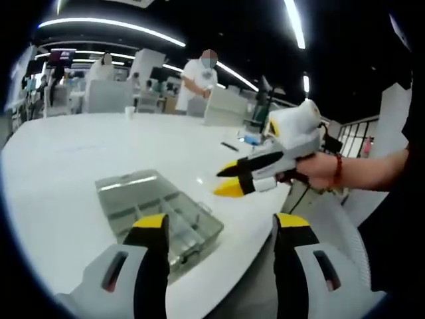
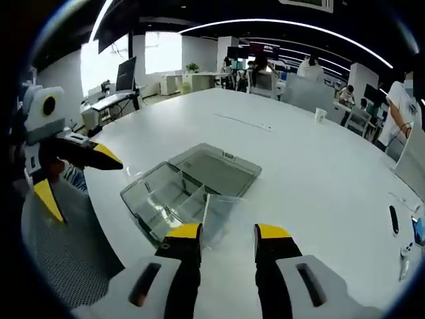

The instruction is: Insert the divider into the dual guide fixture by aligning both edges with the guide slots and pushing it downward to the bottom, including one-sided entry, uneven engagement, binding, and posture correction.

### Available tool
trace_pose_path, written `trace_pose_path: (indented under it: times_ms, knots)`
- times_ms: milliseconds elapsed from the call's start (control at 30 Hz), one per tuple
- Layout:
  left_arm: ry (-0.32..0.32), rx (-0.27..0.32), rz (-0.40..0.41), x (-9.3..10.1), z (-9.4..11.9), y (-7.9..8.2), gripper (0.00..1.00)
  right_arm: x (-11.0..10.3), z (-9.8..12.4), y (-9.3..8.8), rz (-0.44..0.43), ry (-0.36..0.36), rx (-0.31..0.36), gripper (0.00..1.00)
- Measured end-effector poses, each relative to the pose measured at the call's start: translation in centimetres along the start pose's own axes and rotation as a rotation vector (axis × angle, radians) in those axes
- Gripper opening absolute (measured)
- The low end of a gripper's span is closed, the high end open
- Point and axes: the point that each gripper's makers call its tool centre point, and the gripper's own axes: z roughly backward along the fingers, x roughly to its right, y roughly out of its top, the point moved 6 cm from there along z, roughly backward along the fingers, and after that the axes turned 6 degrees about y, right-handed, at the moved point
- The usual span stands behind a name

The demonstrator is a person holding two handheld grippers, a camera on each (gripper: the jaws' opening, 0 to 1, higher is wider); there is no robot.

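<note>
box: clear grey plastic organiser box (image 2: 189,186), lid swung open and lying flat beside the tray; thin walls split the tray into compartments. It sits near the curved edge of the surface, seen too in my left gripper view (image 1: 159,206).
divider: thin clear plastic sheet (image 2: 222,216), flat and rectangular, glossy. It stands roughly upright just past my right tong tips, its far edge at or against the box's near side; can't tell if it has entered any slot.
surface: big round white top (image 2: 299,173), smooth and matte with soft light reflections.
right tongs: (image 2: 227,234) yellow tips on black jaws, white bodies. Jaws are a moderate gap apart with the divider's lower edge dropping between them; contact is hidden, so can't tell if I'm pinching it. In the left gripper view (image 1: 229,179) the tips look close together, nothing visible between them, and my hand (image 1: 319,169) with a beaded bracelet grips the handle.
left tongs: (image 1: 222,226) spread wide, nothing held, hovering above the box's near corner. In the right gripper view (image 2: 73,174) they also read as wide apart, off the surface edge.
clutter: paper cup (image 2: 321,115) and a dark pen-like item (image 2: 393,219) lie well apart from the box.
background: people at desks behind, long ceiling light strips.
</note>
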Motion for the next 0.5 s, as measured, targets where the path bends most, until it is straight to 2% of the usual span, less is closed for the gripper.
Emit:
trace_pose_path:
  times_ms: [133,267,367,500]
  knots:
    - [0.020,0.030,0.046,-0.2,0.4,0.0,0.60,-0.8,-0.1,0.3,0.011,0.012,0.012,0.27]
    - [0.049,0.024,0.075,-0.5,0.5,-0.1,0.58,-1.7,0.0,0.7,0.008,0.030,0.030,0.27]
    - [0.101,0.068,0.133,-1.3,0.8,0.4,0.58,-2.6,0.0,1.1,0.022,0.063,0.039,0.27]
    - [0.114,0.098,0.169,-2.0,0.9,1.0,0.57,-3.3,0.0,1.9,0.035,0.073,0.061,0.27]
